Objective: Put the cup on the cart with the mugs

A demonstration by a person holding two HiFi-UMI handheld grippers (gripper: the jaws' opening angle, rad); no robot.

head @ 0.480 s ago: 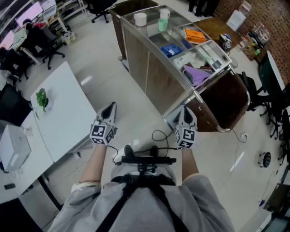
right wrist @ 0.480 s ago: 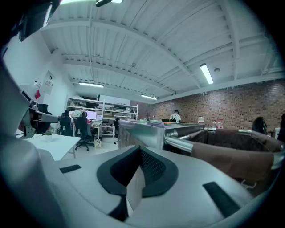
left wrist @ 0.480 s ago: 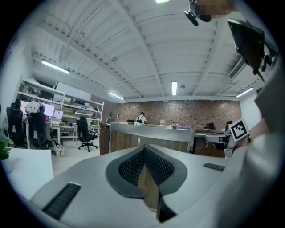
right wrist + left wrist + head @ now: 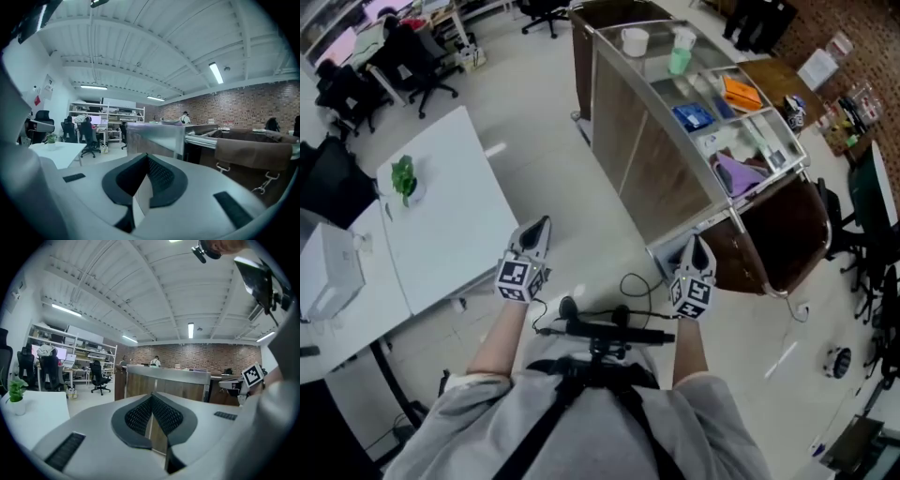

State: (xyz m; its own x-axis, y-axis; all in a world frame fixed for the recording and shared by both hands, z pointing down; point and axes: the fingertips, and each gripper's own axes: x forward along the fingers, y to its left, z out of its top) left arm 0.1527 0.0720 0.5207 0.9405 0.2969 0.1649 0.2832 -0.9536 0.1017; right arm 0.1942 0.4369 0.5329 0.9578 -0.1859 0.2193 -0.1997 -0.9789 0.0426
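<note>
- The left claw (image 4: 151, 395) is pressed together, its ribbed black pads meeting at the tips with nothing between them; it touches nothing and hangs in the air above the floor (image 4: 581, 202)
- The right claw (image 4: 146, 157) is likewise closed tip to tip and empty, held free of everything, side by side with the left one and well apart from it
- Both claws point a little below level toward the cart (image 4: 647, 159), which stands ahead and to the right; the right claw's tip is near the cart's near corner but does not touch it
- At the far end of the cart's top stand a white mug (image 4: 634, 39) and, near it, a green cup (image 4: 680, 58), both upright and well away from either claw
- Closer along the top lie a flat orange thing (image 4: 741, 92), a blue packet (image 4: 694, 116) and a purple cloth (image 4: 739, 173)
- A brown bag (image 4: 769, 244) hangs at the cart's near end
- To the left, a white counter (image 4: 441, 220) carries a small potted plant (image 4: 403, 176), well apart from the left claw
</note>
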